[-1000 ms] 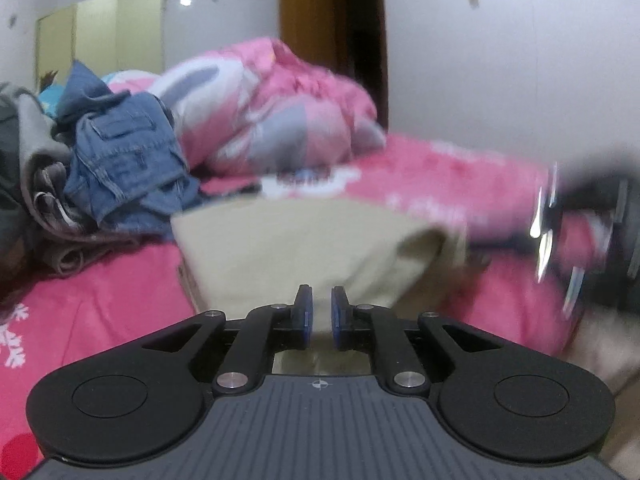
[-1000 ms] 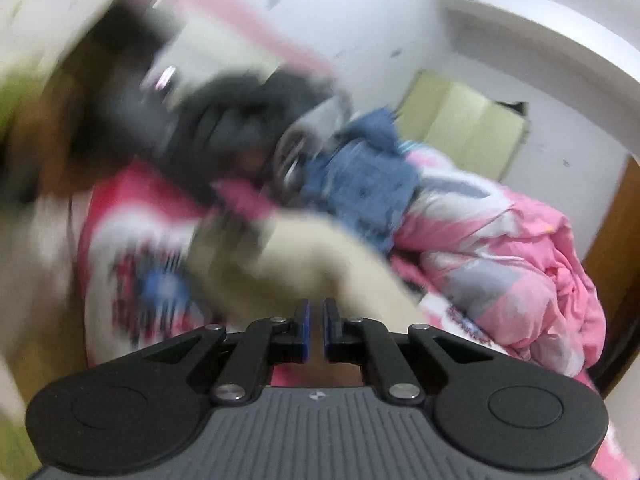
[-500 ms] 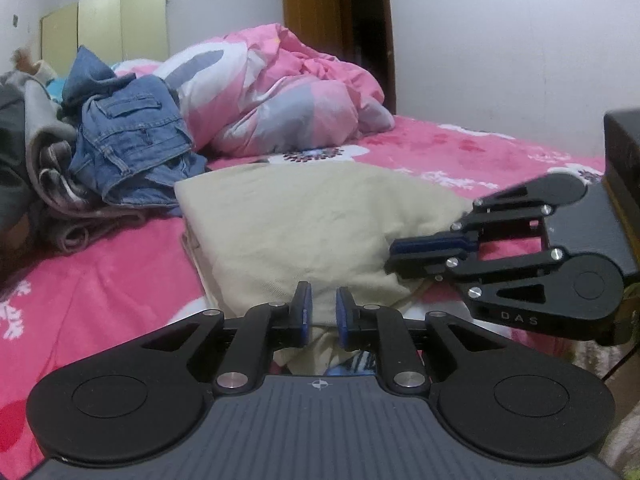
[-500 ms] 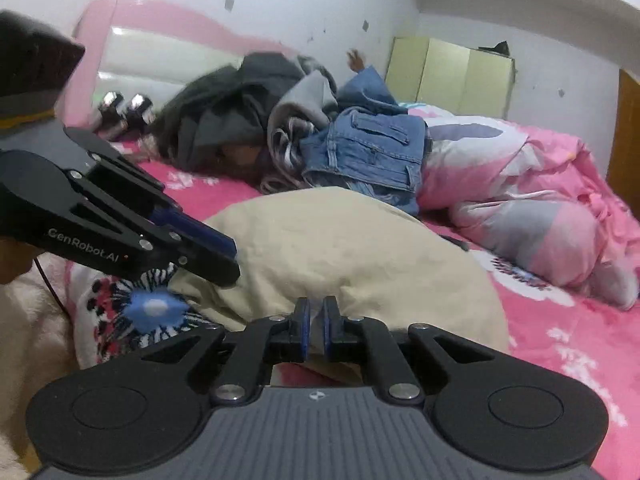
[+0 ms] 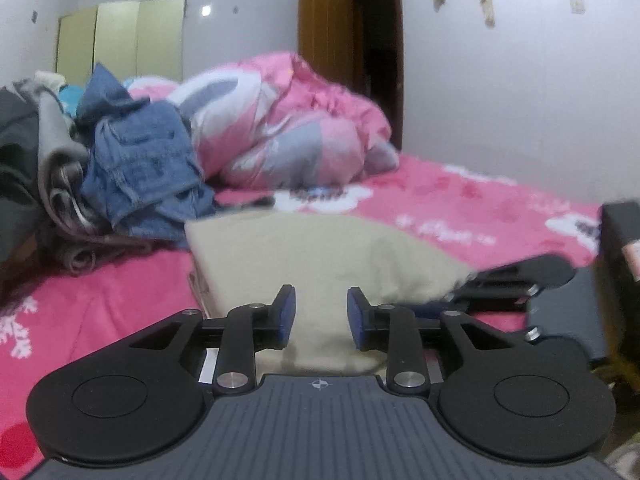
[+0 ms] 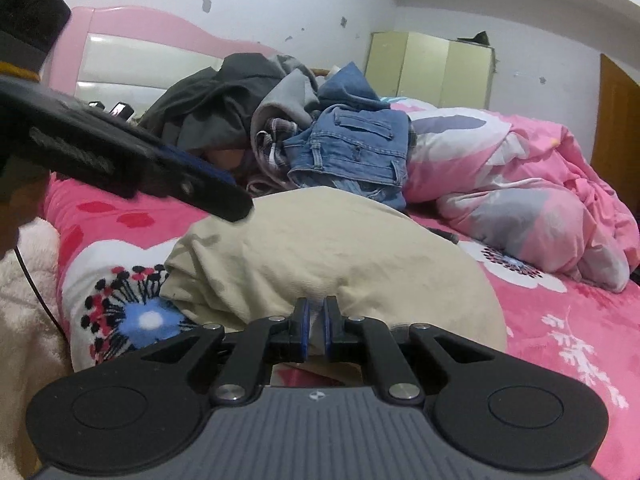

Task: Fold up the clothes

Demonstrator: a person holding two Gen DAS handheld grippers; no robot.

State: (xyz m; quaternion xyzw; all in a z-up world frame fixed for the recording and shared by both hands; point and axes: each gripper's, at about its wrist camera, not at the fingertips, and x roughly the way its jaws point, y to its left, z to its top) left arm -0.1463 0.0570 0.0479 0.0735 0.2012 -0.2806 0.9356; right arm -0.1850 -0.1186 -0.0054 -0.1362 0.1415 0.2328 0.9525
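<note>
Left gripper (image 5: 321, 317) jaws opening over creased beige garment (image 5: 320, 256).

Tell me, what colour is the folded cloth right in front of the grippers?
The folded cloth is plain beige; the right wrist view shows it best.

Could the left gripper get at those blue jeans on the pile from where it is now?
Probably yes: the left gripper is opening over the beige garment, and the jeans lie beyond it with nothing between.

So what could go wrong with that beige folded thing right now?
The left gripper is opening over the beige garment, so the fold may spring loose. The right gripper looks pinched on its near edge and could drag it crooked. The denim pile sits right behind, easy to snag.
</note>
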